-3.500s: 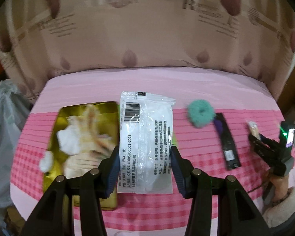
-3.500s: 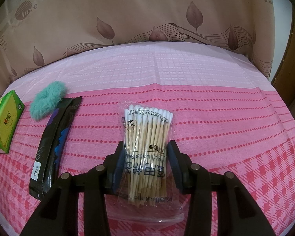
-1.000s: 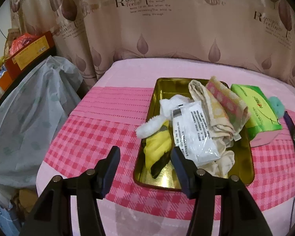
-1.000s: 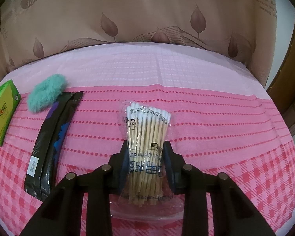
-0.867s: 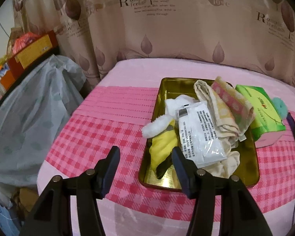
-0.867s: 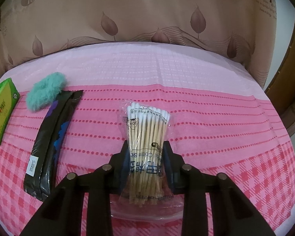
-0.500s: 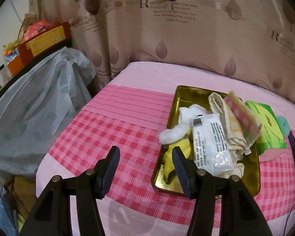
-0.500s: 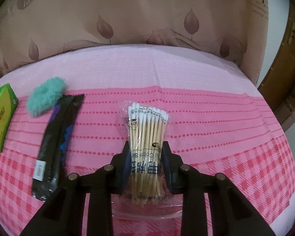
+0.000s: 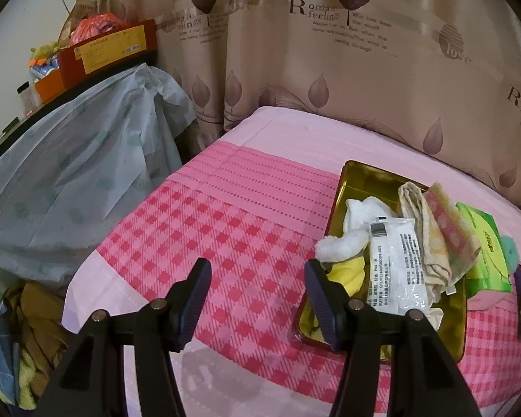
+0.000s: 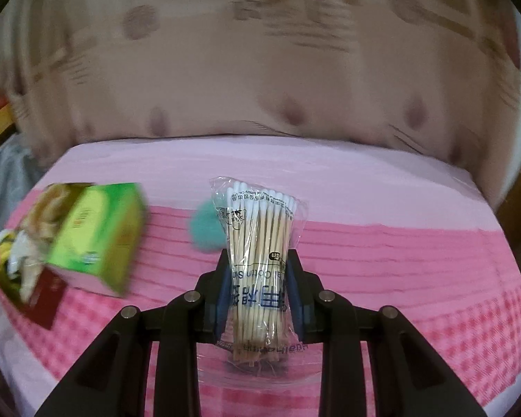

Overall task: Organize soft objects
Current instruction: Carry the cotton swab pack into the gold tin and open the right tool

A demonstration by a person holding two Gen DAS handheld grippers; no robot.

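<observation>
Table (image 9: 198, 215) under pink cloth, everything on it. Gold tray (image 9: 368, 177) at my left holds cloths and white packet (image 9: 396, 264), looks like collecting spot. Green box (image 10: 97, 229) beside tray, teal puff (image 10: 205, 232) past it. Right gripper (image 10: 258, 288): jaws clamped on swab pack (image 10: 257, 243), lifted clear, likely tray-bound. Left gripper (image 9: 257, 299): jaws apart, empty, off tray's near corner.

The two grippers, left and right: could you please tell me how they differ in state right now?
The left gripper stands wide open with nothing between its jaws, while the right gripper is clamped on the bag of cotton swabs. The left gripper points beside the gold tray; the right gripper's view is motion-blurred. Both have black fingers with blue pads.
</observation>
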